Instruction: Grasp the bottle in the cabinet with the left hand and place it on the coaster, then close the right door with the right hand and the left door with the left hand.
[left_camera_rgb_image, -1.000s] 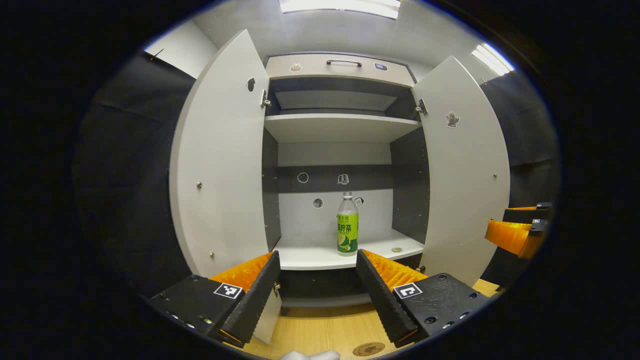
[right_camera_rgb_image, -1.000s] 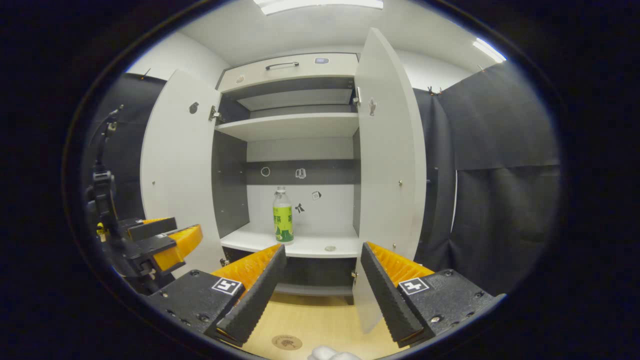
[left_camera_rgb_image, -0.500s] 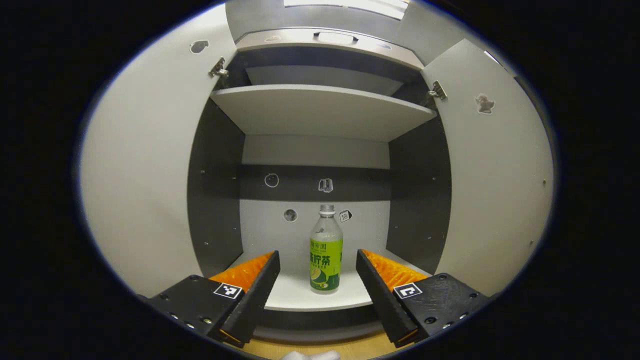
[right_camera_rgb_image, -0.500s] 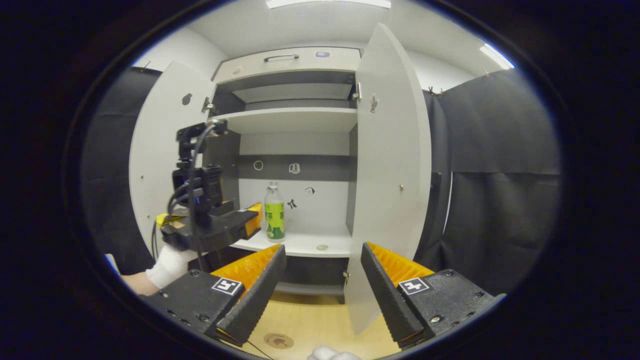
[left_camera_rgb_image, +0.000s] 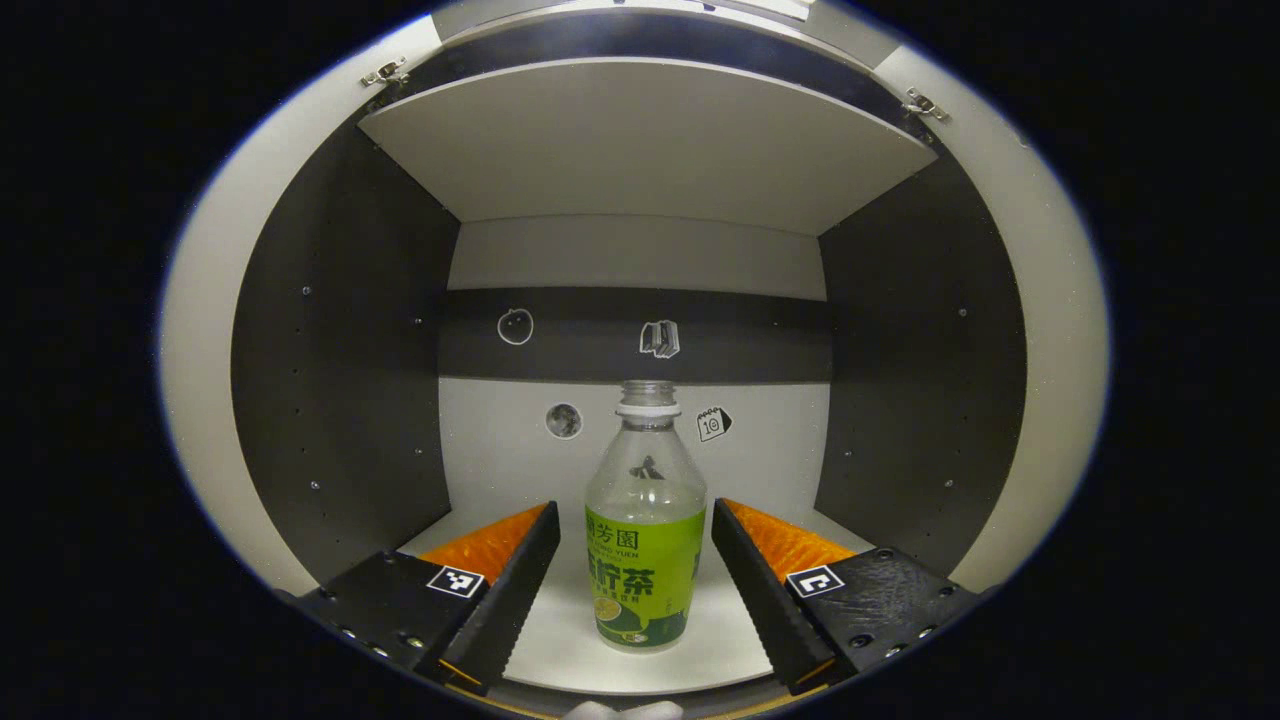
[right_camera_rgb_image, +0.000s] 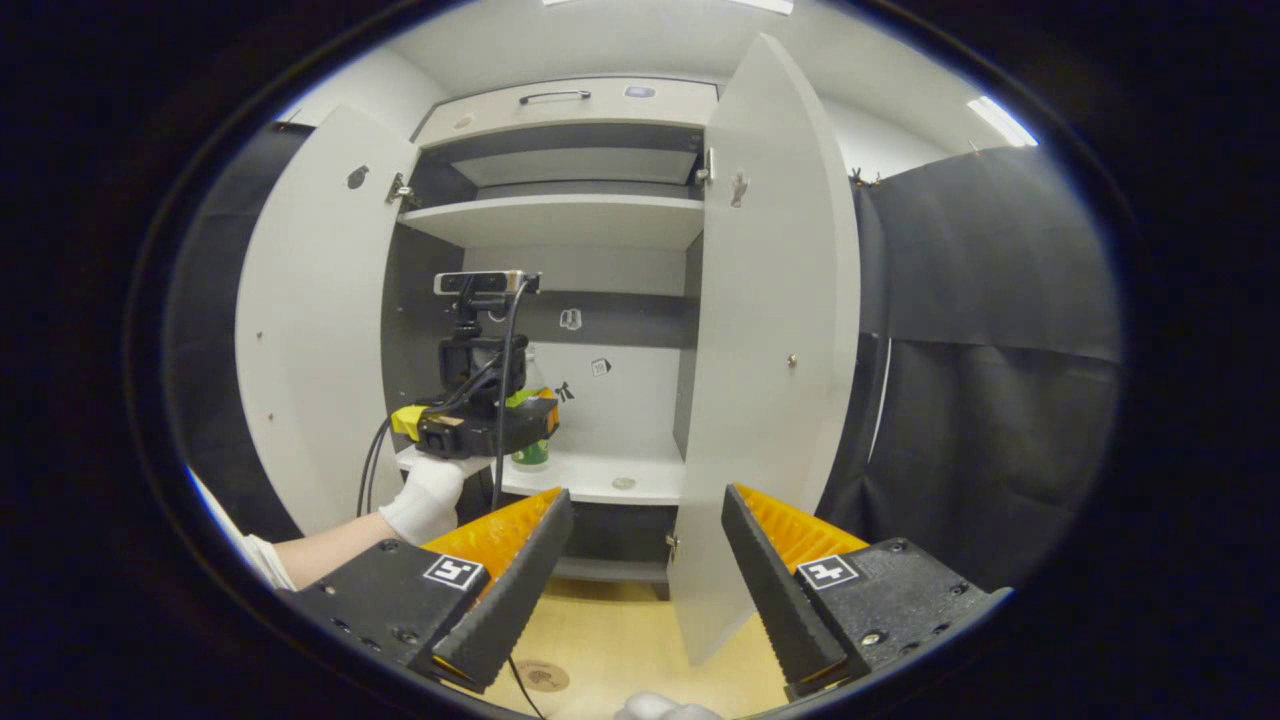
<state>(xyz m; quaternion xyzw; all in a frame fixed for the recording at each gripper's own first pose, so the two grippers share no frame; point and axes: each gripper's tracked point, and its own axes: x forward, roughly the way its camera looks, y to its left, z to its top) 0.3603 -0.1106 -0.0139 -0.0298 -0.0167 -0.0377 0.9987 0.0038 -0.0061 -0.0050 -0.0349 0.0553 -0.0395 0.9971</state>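
The bottle (left_camera_rgb_image: 641, 540) stands upright on the cabinet's lower shelf (left_camera_rgb_image: 560, 640), between the spread fingers of the left tool (left_camera_rgb_image: 632, 530), which holds nothing. If one finger arrives first, the light bottle could be tipped over.

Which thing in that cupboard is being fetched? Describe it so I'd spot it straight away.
Look inside the open cabinet, on its lower shelf. A clear bottle stands upright there between the open left tongs. Its bright green label sets it apart from the small stickers behind.
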